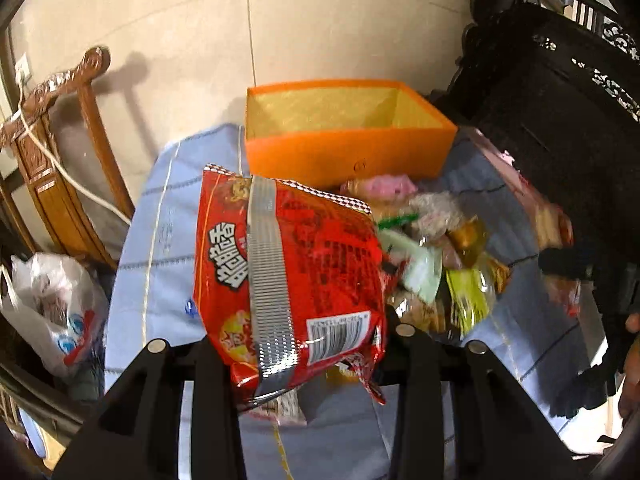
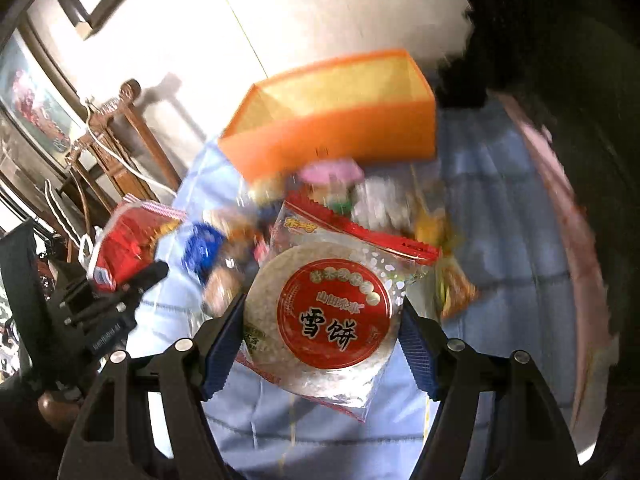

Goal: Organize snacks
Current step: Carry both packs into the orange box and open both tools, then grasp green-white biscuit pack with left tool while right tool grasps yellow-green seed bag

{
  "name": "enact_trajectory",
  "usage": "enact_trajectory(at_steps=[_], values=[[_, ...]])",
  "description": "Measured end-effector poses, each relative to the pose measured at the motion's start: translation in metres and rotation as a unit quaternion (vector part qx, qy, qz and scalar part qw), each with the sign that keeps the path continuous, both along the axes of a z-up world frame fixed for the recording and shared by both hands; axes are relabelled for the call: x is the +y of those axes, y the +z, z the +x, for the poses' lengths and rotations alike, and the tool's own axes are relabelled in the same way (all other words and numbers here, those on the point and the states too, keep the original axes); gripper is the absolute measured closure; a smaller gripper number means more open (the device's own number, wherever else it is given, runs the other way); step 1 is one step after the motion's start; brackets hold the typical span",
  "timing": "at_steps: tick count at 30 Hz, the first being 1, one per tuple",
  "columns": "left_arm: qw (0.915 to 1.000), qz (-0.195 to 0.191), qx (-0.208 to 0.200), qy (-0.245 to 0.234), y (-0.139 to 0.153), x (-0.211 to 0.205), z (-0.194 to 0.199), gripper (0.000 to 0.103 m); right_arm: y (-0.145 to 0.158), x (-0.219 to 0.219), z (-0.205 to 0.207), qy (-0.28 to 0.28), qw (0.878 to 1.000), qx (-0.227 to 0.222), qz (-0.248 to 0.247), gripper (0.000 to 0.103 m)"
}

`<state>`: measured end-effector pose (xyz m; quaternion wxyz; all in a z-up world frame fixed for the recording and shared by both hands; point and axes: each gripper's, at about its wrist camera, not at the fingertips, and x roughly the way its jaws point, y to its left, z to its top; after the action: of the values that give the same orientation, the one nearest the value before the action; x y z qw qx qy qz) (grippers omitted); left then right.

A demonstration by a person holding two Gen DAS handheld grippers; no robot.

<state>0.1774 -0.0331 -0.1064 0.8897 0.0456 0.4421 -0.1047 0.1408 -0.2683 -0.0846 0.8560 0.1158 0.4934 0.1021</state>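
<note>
My left gripper is shut on a red snack bag with a silver seam and a barcode, held above the blue tablecloth. My right gripper is shut on a clear rice cracker packet with a round red label. An open orange box stands behind the bag, and it also shows in the right wrist view. A pile of mixed snacks lies in front of the box. The left gripper with its red bag shows at the left of the right wrist view.
A carved wooden chair with a white cable stands at the left. A white plastic bag lies below it. Dark carved furniture stands at the right. A beige wall is behind the box.
</note>
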Motion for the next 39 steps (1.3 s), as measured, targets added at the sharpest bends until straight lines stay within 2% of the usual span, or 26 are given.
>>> enact_trajectory(at_steps=[6, 12, 14, 15, 16, 18, 20, 22, 29, 33, 36, 39], values=[[0.9996, -0.020, -0.020, -0.003, 0.027, -0.009, 0.059, 0.068, 0.045, -0.003, 0.077, -0.018, 0.999, -0.050, 0.013, 0.030], [0.9976, 0.004, -0.069, -0.003, 0.059, -0.028, 0.153, 0.066, 0.082, -0.013, 0.193, -0.032, 0.997, -0.069, 0.014, 0.030], [0.9968, 0.016, -0.078, -0.001, 0.063, -0.038, 0.187, 0.043, 0.084, -0.013, 0.230, -0.030, 0.997, -0.061, 0.022, 0.029], [0.9967, 0.020, -0.078, 0.003, 0.061, -0.042, 0.207, 0.017, 0.080, -0.013, 0.250, -0.031, 0.998, -0.047, 0.018, 0.026], [0.9968, 0.024, -0.076, 0.007, 0.059, -0.044, 0.220, 0.004, 0.073, -0.013, 0.269, -0.040, 0.999, -0.026, -0.001, 0.020], [0.9972, 0.049, -0.050, 0.027, 0.045, -0.046, 0.246, 0.005, 0.057, -0.012, 0.285, -0.059, 0.997, 0.002, -0.052, 0.020], [0.9987, 0.041, -0.023, 0.020, 0.035, -0.041, 0.249, 0.005, 0.045, -0.015, 0.280, -0.053, 0.997, 0.008, -0.050, 0.020], [0.9990, 0.032, -0.027, 0.016, 0.030, -0.033, 0.238, 0.005, 0.034, -0.017, 0.266, -0.045, 0.997, 0.009, -0.054, 0.020], [0.9998, 0.002, 0.000, 0.021, -0.003, 0.014, 0.148, 0.005, -0.011, -0.010, 0.179, -0.016, 0.997, 0.032, -0.061, 0.020], [0.9998, 0.010, 0.015, 0.011, -0.020, 0.035, 0.086, 0.005, -0.043, -0.007, 0.111, -0.010, 0.996, 0.054, -0.065, 0.018], [0.9992, 0.034, 0.021, -0.001, -0.037, 0.040, 0.041, 0.005, -0.067, -0.003, 0.075, -0.006, 0.994, 0.076, -0.077, 0.018], [0.9983, 0.054, 0.019, -0.005, -0.058, 0.045, -0.001, 0.005, -0.096, 0.001, 0.040, 0.004, 0.989, 0.093, -0.117, 0.018]])
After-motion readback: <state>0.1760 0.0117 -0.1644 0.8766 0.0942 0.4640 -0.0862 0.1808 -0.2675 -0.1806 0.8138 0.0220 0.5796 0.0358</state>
